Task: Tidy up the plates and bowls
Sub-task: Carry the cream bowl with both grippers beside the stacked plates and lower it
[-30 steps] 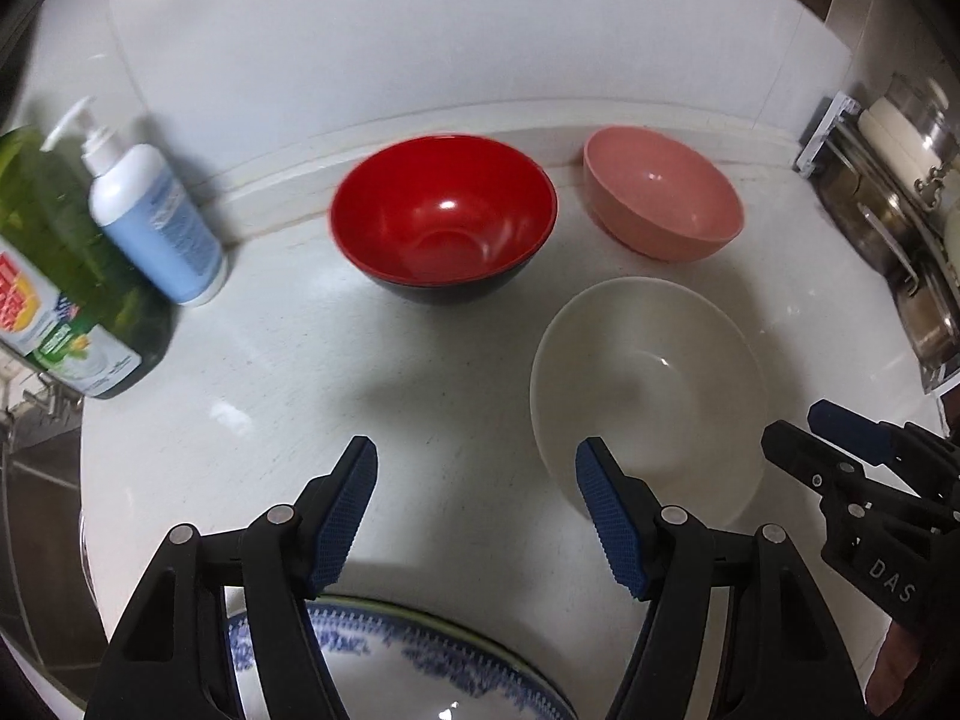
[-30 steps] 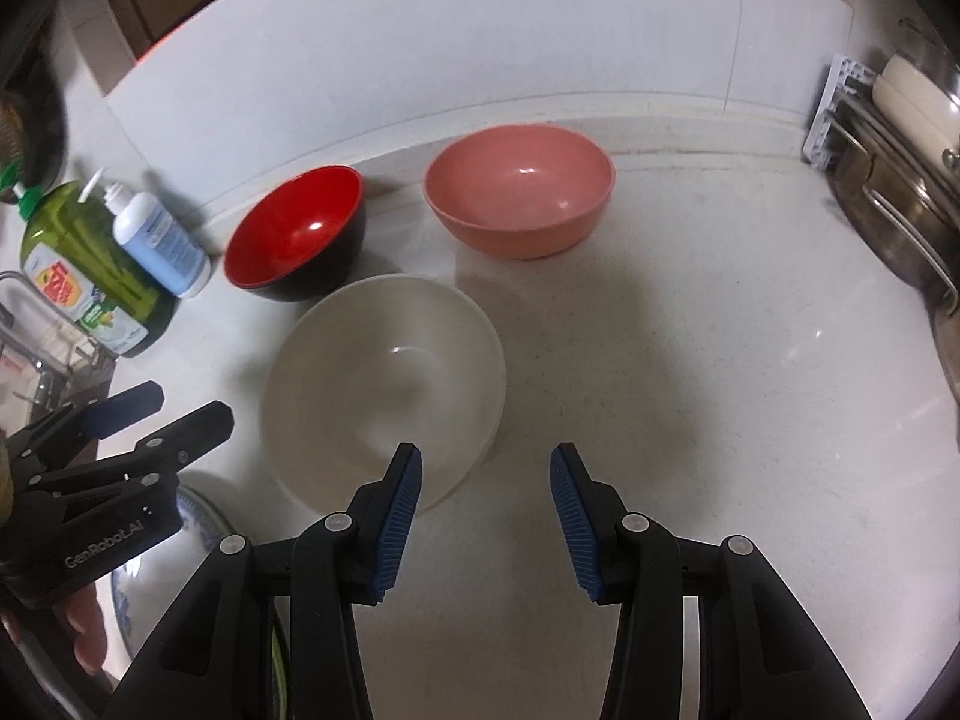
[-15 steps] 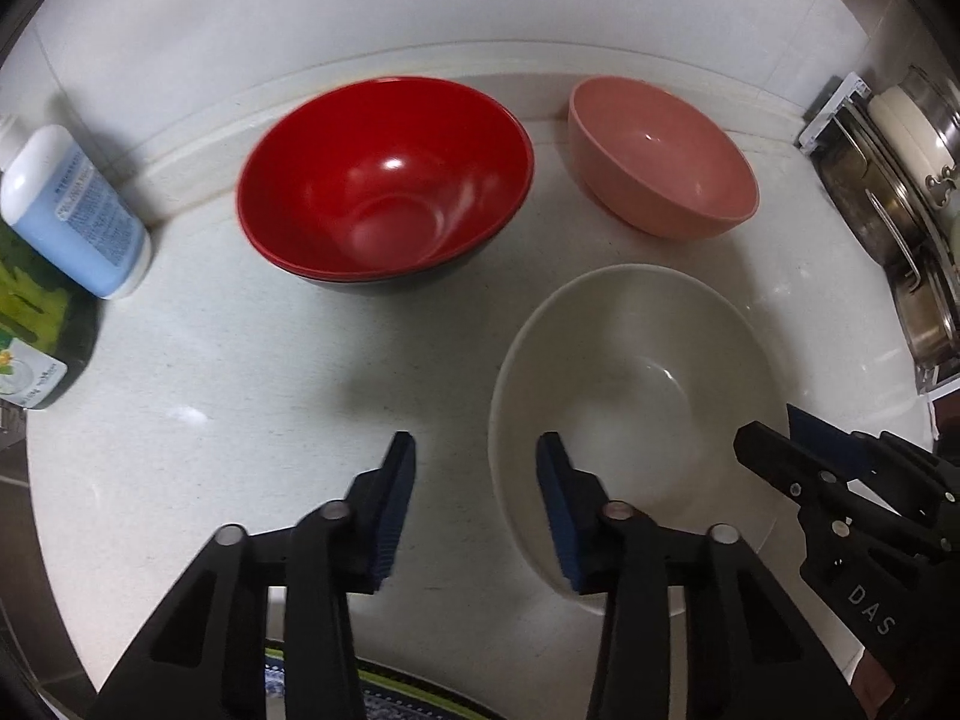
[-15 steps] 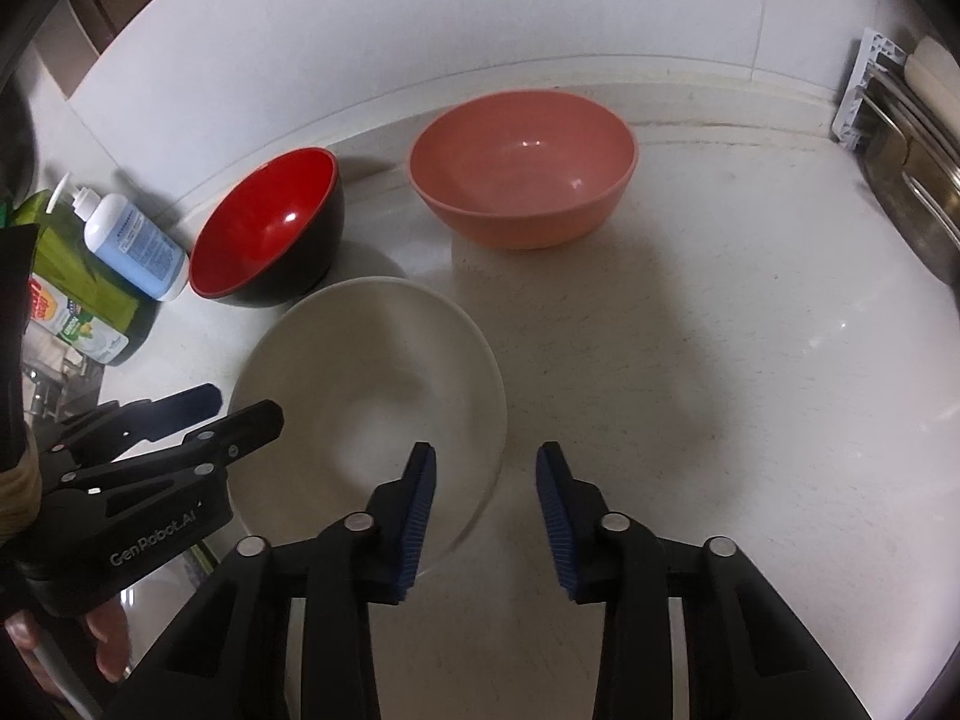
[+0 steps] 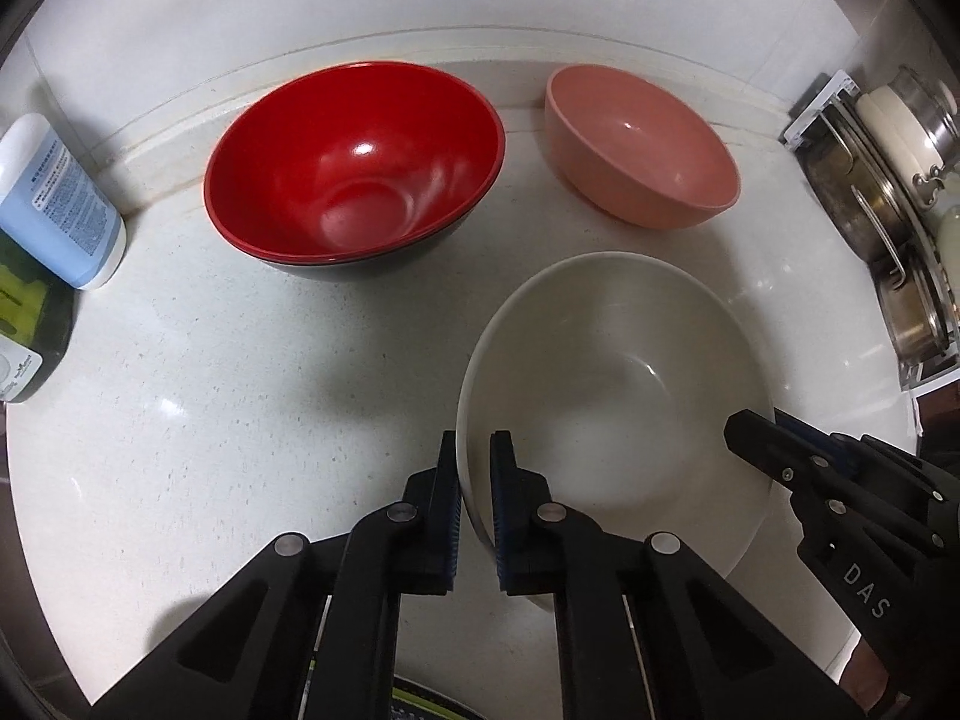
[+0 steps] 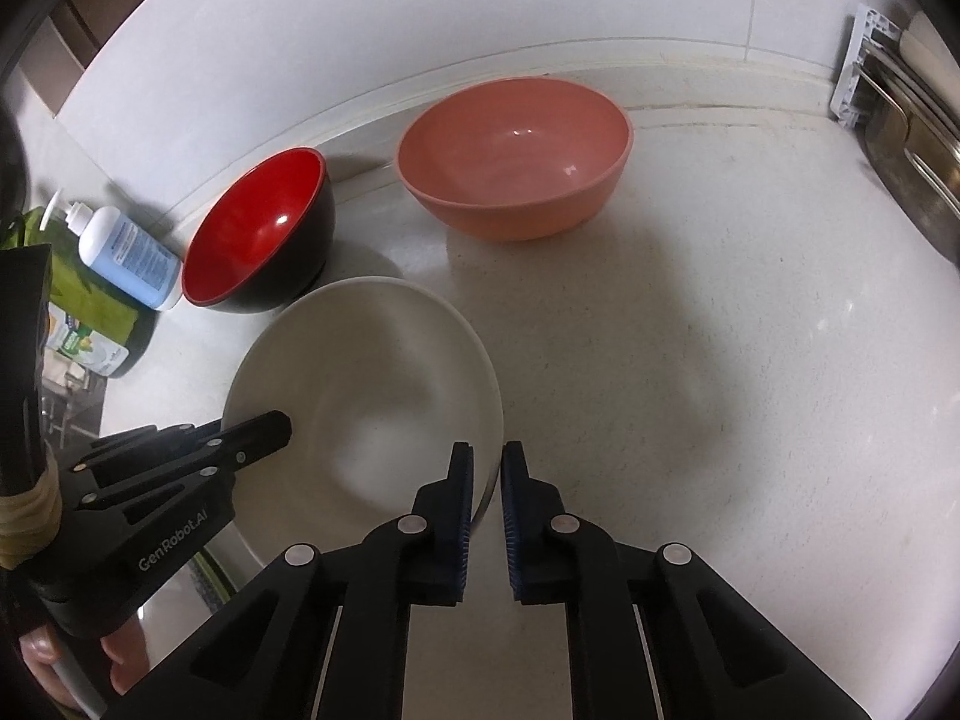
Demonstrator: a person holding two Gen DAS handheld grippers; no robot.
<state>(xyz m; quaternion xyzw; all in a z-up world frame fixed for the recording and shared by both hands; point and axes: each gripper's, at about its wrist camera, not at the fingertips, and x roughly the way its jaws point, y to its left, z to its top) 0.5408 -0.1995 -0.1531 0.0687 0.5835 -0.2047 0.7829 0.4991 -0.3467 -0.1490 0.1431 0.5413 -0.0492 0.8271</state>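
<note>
1. White bowl sits at worktop centre; left gripper fingers clamp its 9 o'clock rim, right gripper fingers its 3 o'clock rim.
2. Risk: uneven lifting may tilt the smooth rim, causing slippage.

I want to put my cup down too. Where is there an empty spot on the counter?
The widest bare patch of counter lies right of the white bowl, in front of the pink bowl. A smaller one lies between the red bowl, the blue bottle and the white bowl. The back, by the bowls, is crowded.
</note>
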